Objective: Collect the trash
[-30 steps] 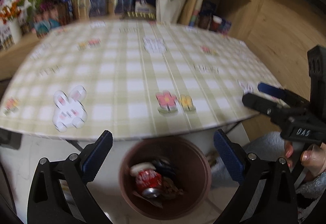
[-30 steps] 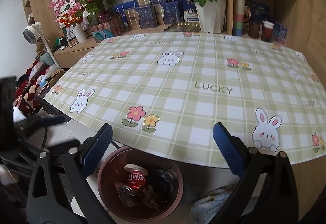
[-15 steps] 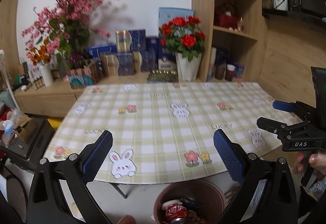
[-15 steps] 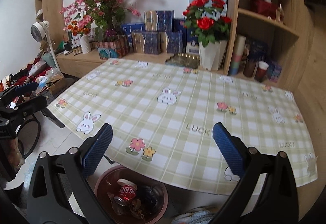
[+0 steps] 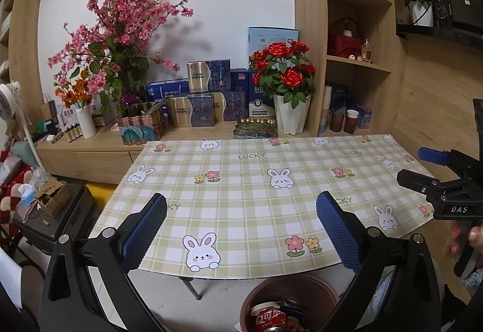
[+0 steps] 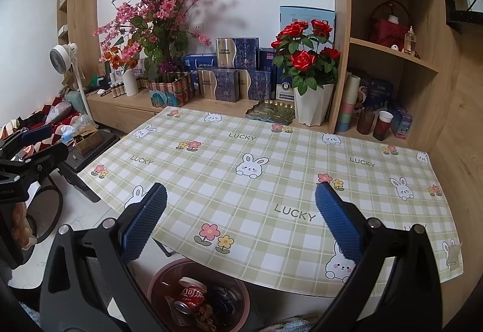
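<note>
A brown-pink trash bin [image 5: 320,282] stands on the floor under the table's near edge; it also shows in the right wrist view [image 6: 157,277]. It holds a crushed red cola can [image 6: 190,295] [image 5: 267,318] and other scraps. My left gripper [image 5: 241,229] is open and empty, held above the near table edge. My right gripper [image 6: 240,218] is open and empty, also above the near edge. Each gripper shows in the other's view: the right one [image 5: 428,169] at the far right, the left one [image 6: 39,141] at the far left. The table [image 6: 271,169] has a green plaid bunny cloth with nothing on it.
A sideboard behind the table holds a pink blossom plant [image 5: 120,30], blue gift boxes [image 5: 208,90], a rose pot [image 5: 289,90] and a green tray [image 5: 256,128]. Wooden shelves [image 6: 392,60] stand at the right. A fan [image 6: 63,57], a black case and clutter lie at the left.
Both grippers have risen and pulled back from the bin and table edge, so the whole table and sideboard come into view. Both stay open and empty.
</note>
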`<state>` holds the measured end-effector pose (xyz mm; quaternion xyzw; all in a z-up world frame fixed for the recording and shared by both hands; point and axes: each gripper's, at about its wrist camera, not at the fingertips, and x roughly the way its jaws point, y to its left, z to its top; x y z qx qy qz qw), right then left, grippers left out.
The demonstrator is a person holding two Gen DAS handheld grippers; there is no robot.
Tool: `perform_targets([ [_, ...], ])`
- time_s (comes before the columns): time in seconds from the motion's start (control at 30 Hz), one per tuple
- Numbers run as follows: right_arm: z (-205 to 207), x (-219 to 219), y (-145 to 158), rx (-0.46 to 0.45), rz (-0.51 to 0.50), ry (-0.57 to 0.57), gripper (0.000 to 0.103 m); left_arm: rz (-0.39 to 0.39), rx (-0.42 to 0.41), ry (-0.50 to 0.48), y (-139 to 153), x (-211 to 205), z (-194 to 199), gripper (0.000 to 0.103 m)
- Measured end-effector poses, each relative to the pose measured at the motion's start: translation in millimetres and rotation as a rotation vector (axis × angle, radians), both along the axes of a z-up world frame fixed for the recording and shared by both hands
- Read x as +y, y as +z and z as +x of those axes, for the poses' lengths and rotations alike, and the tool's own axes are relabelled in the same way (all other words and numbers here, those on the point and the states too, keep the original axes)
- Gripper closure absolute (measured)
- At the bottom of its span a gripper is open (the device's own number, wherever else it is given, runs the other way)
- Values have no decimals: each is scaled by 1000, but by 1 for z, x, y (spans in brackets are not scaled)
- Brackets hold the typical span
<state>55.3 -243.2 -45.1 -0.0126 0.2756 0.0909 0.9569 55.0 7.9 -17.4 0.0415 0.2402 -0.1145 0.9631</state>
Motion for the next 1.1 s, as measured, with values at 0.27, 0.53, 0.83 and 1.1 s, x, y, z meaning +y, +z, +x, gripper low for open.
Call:
perform_targets([
  [0.27, 0, -1, 0, 2, 6, -6, 6, 16, -3, 7, 1, -1, 1, 6],
  [0.53, 0, -2, 1, 3, 6, -7, 6, 14, 3, 12, 2, -1, 0, 6],
  [0.83, 0, 0, 1, 10, 5, -7, 6, 10, 7, 13, 1, 1, 1, 6],
  [1.1, 0, 0, 1, 9, 6, -7, 6, 9, 8, 13, 1, 2, 0, 6],
])
